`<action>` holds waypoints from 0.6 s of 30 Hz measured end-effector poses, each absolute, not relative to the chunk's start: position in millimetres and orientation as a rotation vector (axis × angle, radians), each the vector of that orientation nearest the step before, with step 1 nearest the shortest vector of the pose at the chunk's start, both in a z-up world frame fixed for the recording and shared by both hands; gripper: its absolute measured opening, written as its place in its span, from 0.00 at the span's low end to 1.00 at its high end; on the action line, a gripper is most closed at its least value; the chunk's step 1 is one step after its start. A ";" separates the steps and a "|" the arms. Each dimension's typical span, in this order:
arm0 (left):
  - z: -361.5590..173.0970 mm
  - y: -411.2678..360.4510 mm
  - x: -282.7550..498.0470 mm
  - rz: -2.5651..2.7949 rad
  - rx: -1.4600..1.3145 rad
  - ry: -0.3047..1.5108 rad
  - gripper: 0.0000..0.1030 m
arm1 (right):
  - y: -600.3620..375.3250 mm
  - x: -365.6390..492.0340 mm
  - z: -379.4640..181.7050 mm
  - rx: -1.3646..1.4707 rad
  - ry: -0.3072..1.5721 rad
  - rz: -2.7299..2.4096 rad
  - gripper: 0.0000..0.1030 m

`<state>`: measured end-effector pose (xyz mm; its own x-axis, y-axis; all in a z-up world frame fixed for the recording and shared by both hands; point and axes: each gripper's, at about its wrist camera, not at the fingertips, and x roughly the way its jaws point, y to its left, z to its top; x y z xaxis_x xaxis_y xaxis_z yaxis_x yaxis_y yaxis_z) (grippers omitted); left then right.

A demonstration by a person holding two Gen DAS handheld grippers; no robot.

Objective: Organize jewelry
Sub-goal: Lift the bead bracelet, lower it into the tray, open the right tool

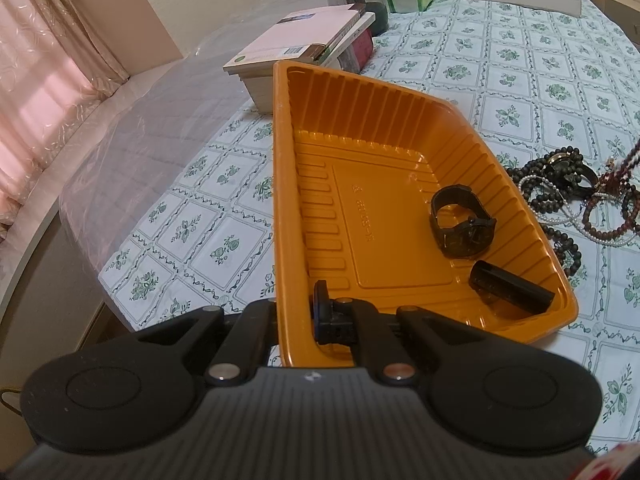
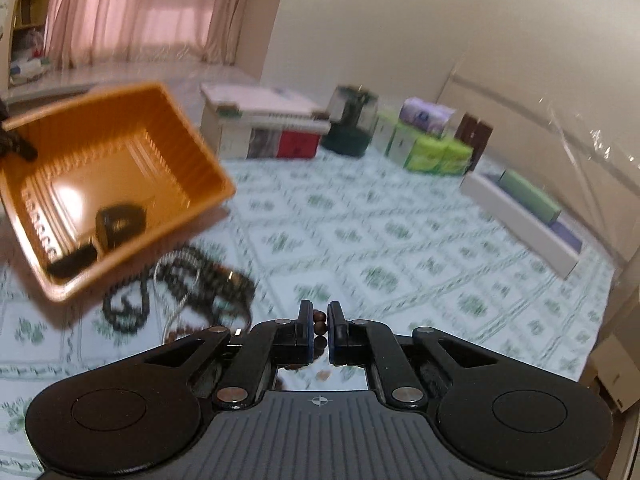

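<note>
Clamping the near wall of the orange plastic tray (image 1: 288,200) with the left gripper (image 1: 296,320), jaws fully closed, one finger inside the wall and one outside. Tilting the tray, by the look of it, so that its far end sits higher than the gripped end. Resting inside on the ribbed, glossy floor: a black wristwatch (image 1: 460,224) with its strap curled into a loop, and a short dark cylindrical case (image 1: 510,290) lying on its side near the low corner.

Pinching a strand of reddish-brown wooden beads (image 2: 319,326) in the right gripper (image 2: 319,330), jaws nearly closed with two or three round beads showing between the pads; remainder of the strand hanging below, mostly hidden behind the fingers. Showing at the right edge of the left wrist view as a thin dark-red string (image 1: 628,160) rising from the pile.

Lying just beside the tray's right wall on the floral tablecloth (image 2: 360,240): a tangled heap of jewelry (image 1: 568,196), dark matte bead strings mixed with a fine pale pearl chain.

Facing the key relation: tray opening lying to the left of and beyond the right gripper, its long axis running away toward the books (image 1: 304,40). Judging the right hand alone able to deliver, and needing a leftward carry over the rim before releasing, with the dangling strand likely to snag the heap.
</note>
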<state>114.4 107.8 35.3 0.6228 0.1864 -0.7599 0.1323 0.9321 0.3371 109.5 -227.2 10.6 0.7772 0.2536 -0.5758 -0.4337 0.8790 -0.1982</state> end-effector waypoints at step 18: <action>36.4 108.4 114.8 0.022 0.382 0.896 0.03 | -227.1 100.8 92.3 -0.320 0.373 0.400 0.06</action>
<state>114.8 108.4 36.4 0.6289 0.1766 -0.7571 0.1393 0.9325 0.3333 100.8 -227.1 92.3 0.8555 0.3163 -0.4100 -0.4314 0.8732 -0.2266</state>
